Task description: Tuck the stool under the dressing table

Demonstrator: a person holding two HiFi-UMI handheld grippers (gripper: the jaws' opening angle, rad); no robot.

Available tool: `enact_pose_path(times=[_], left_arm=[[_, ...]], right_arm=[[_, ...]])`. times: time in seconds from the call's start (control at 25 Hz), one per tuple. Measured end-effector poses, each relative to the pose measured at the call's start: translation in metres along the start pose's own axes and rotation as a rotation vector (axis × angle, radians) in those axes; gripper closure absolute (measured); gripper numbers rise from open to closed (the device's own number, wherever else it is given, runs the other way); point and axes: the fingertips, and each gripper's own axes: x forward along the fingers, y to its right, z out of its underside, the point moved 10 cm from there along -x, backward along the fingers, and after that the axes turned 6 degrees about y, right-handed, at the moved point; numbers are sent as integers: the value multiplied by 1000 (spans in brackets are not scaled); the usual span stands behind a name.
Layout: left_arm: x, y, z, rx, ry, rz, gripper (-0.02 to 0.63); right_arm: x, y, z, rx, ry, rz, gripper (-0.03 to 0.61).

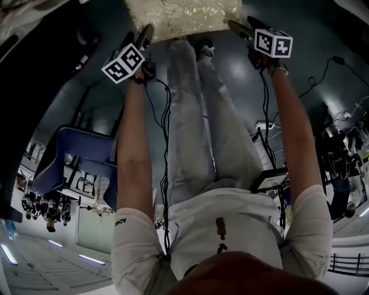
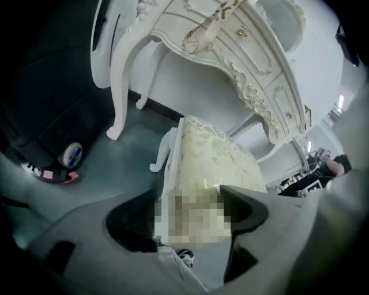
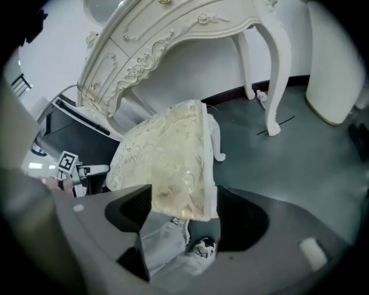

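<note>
The stool [image 1: 184, 17] has a cream brocade seat and white carved legs, and it stands on the grey floor just ahead of the person's feet. In front of it is the white ornate dressing table [image 2: 248, 63], whose kneehole faces the stool [image 2: 213, 161]. My left gripper [image 2: 190, 199] clamps the near left corner of the seat, a jaw on each side. My right gripper [image 3: 184, 196] clamps the near right corner of the stool [image 3: 167, 155] in the same way. In the head view both grippers, left [image 1: 147, 34] and right [image 1: 236, 26], reach the seat's near edge at arm's length.
The table's curved legs [image 2: 118, 86] [image 3: 277, 75] stand on either side of the kneehole. A tape roll [image 2: 72, 154] lies by dark furniture to the left. A white object [image 3: 334, 69] stands at the far right. A blue chair [image 1: 75, 155] and floor cables [image 1: 323, 75] are behind the person.
</note>
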Motion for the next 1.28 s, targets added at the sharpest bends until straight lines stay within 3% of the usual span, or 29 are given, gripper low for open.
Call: enact_pose_path(times=[0.16, 0.24, 0.4, 0.52, 0.64, 0.76, 0.88, 1.0, 1.12, 1.28], left_arm=[[-29, 15, 17, 48, 26, -82, 383], [-36, 24, 23, 80, 52, -123, 429], [-29, 29, 44, 184, 20, -191, 606], [-27, 34, 54, 323, -32, -187, 606], [-27, 42, 43, 378, -39, -210, 606], [-36, 45, 56, 345, -143, -314, 606], [-25, 50, 71, 252, -235, -297, 606], [-8, 61, 64, 202, -254, -282, 580], [2, 69, 43, 150, -247, -306, 586], [25, 75, 13, 212, -247, -247, 584]], right_arm=[[-26, -24, 38, -34, -68, 66, 412], [-31, -36, 54, -50, -116, 112, 572], [-9, -42, 79, -93, -173, 166, 572], [6, -46, 89, -138, -204, 253, 572], [17, -53, 70, -119, -170, 269, 572], [21, -65, 55, -53, -138, 240, 572], [23, -69, 35, -14, -168, 272, 572], [17, -72, 32, 43, -189, 277, 572], [20, -68, 18, 15, -153, 264, 572], [32, -61, -14, 56, -72, 291, 572]])
